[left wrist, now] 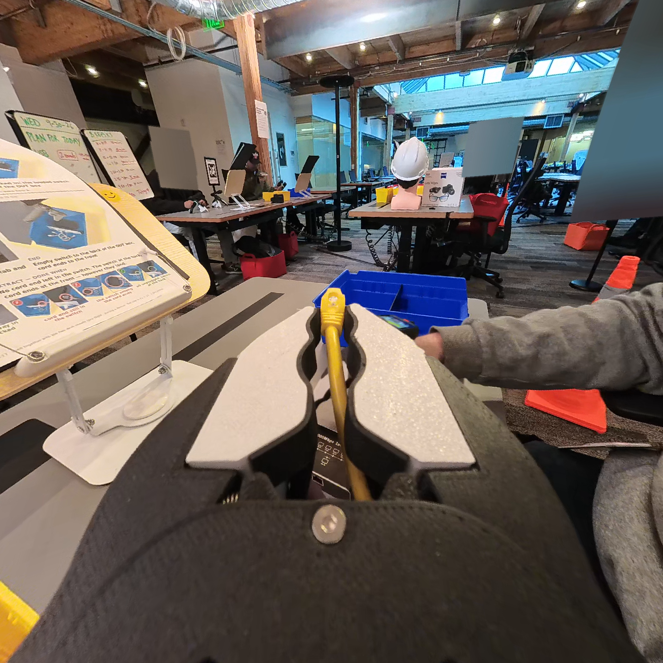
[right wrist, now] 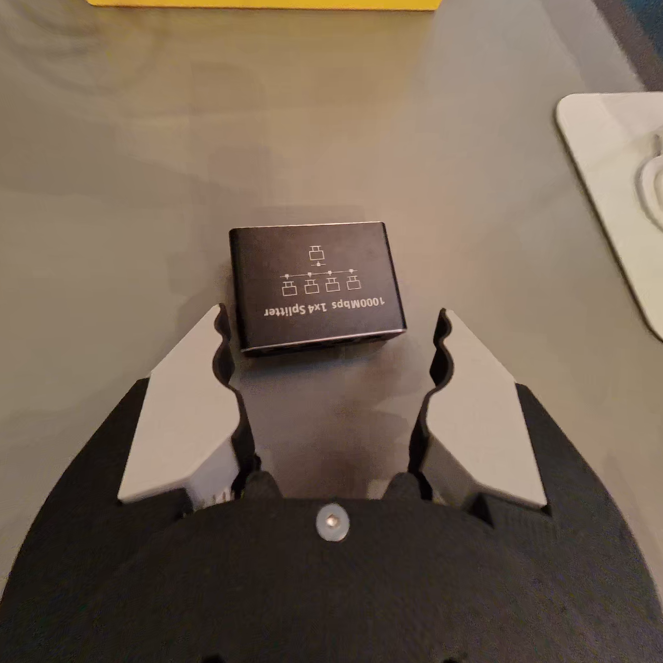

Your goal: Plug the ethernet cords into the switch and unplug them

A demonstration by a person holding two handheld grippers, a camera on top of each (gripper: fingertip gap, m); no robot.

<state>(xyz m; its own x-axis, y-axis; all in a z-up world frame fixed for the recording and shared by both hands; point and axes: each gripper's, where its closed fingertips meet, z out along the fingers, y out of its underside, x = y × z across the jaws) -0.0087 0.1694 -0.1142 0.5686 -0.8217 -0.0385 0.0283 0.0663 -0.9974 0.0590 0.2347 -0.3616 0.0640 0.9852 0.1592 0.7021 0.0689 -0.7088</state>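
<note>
My left gripper (left wrist: 332, 315) was closed on a yellow ethernet cord (left wrist: 337, 387), pinching it just behind the plug. The plug (left wrist: 333, 299) stuck out past the fingertips, pointing away from me and free of any port. The rest of the cord ran back between the fingers (left wrist: 265, 387) toward the gripper's body. Through the gap beneath it, I could see a sliver of the black switch (left wrist: 328, 462) lying on the grey table (left wrist: 222, 323).

My right gripper (right wrist: 332, 312) was spread wide and held nothing. It hovered over the same grey table (right wrist: 143, 179), looking down on the switch (right wrist: 315, 287). The switch was a small black box with a white diagram on its lid, lying flat. Its near end, the face with the ports, sat between my two fingertips, closer to the left one; whether it touched that one I could not tell. No cord showed in its ports.

Ahead of the left gripper a blue bin (left wrist: 401, 297) with dividers sat at the table's far edge. A grey-sleeved arm (left wrist: 538, 344) reached in from the right. An instruction card on a white stand (left wrist: 82, 251) stood to the left, and the stand's white base (right wrist: 617, 186) showed at the right edge of the right wrist view.
</note>
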